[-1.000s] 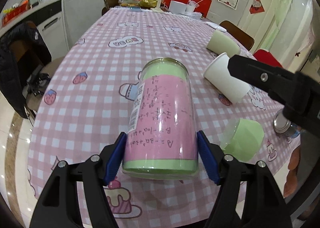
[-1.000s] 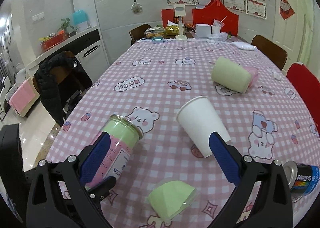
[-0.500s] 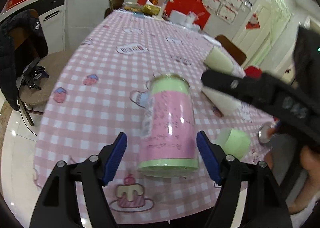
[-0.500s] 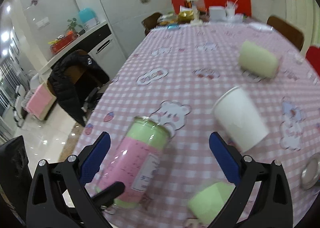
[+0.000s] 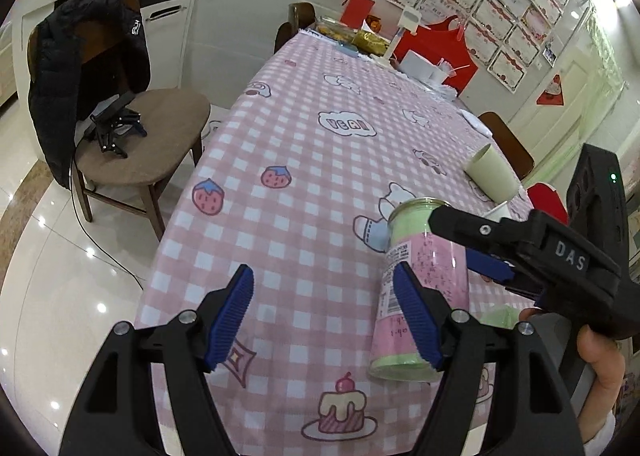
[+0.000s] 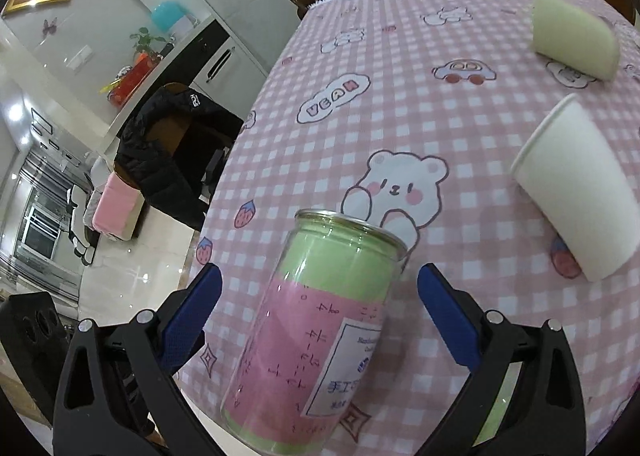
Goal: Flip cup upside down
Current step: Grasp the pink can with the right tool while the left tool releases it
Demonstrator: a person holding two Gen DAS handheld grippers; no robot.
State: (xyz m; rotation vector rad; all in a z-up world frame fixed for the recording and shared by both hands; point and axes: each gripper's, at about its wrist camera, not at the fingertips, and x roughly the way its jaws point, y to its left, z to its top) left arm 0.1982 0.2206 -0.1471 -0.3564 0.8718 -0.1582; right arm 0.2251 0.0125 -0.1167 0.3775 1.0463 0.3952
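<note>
Both jaws wide: right hand-held gripper [image 6: 320, 320], marked "DAS", straddles the cup [image 6: 320, 332]; left hand-held gripper [image 5: 324, 316] empty.

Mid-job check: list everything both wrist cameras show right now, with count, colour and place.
Clear cup: one, pink and green inside, standing between the open right jaws.
Paper cup: one, white, lying on its side right of it.
Pale cup: one, light green, lying further back.
Tablecloth: one, pink check with cartoons.
Chair: one, brown, left of the table, black jacket over its back.
Left hand-held gripper: black, blue pads, open, holding nothing.
Right hand-held gripper: same, open around the clear cup.
</note>
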